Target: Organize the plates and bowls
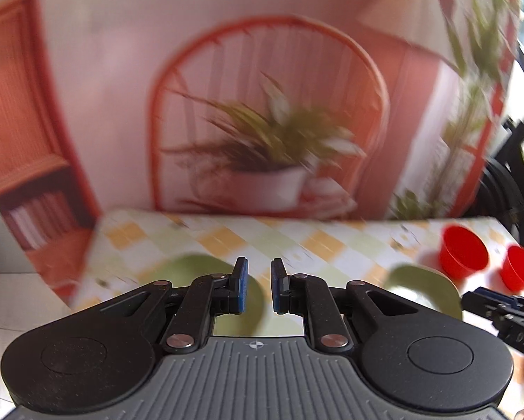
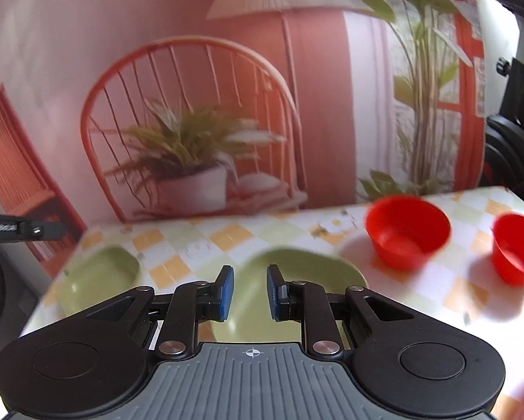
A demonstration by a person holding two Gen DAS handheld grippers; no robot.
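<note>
Grippers: left gripper (image 1: 259, 285) and right gripper (image 2: 250, 292) hovering narrowly parted, gripping nothing.
Plates: two green plates (image 2: 100, 276) (image 2: 297, 269) lying near the table's (image 2: 205, 241) front edge.
Bowls: two red bowls (image 2: 407, 231) (image 2: 517, 248) sitting toward its right edge.

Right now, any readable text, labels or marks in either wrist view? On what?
"DAS": white letters on the side of the right claw body, seen at the right edge of the left wrist view; may be partial.
White lettering on the left claw body at the left edge of the right wrist view: too blurred to read.
Crosshair symbol, no text, on each grey claw base.
Nothing legible on the plates, bowls or tablecloth.
</note>
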